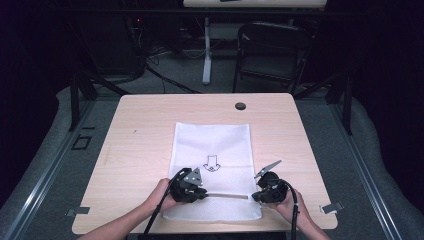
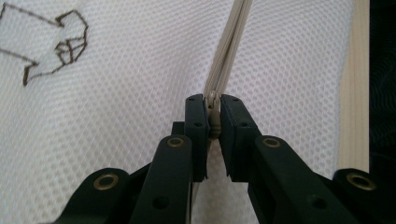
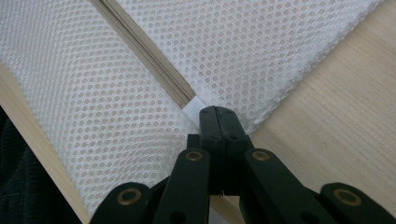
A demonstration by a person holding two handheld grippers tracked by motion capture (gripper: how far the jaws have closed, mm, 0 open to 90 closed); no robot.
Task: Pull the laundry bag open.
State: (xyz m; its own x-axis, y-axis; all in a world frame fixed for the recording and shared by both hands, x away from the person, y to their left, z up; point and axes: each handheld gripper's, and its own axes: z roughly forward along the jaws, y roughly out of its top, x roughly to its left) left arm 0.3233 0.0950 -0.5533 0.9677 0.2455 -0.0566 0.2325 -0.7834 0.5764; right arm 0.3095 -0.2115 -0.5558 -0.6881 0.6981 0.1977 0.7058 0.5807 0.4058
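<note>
A white mesh bag (image 1: 212,150) lies flat on the wooden table, printed with a small arrow mark (image 1: 212,163). A beige zipper (image 1: 227,195) runs across its near end. My left gripper (image 1: 198,192) is at the zipper's left part; in the left gripper view it (image 2: 213,122) is shut on the zipper pull (image 2: 214,122), with the zipper tape (image 2: 231,42) running away from it. My right gripper (image 1: 257,196) is at the bag's right edge; in the right gripper view it (image 3: 217,114) is shut on the white tab (image 3: 192,108) at the zipper's end (image 3: 140,49).
The wooden table (image 1: 145,125) has a black round grommet (image 1: 240,106) near its far edge. Beyond it stand a dark folding chair (image 1: 272,50) and a white desk leg (image 1: 206,50). The table's front edge (image 1: 100,230) is close to both hands.
</note>
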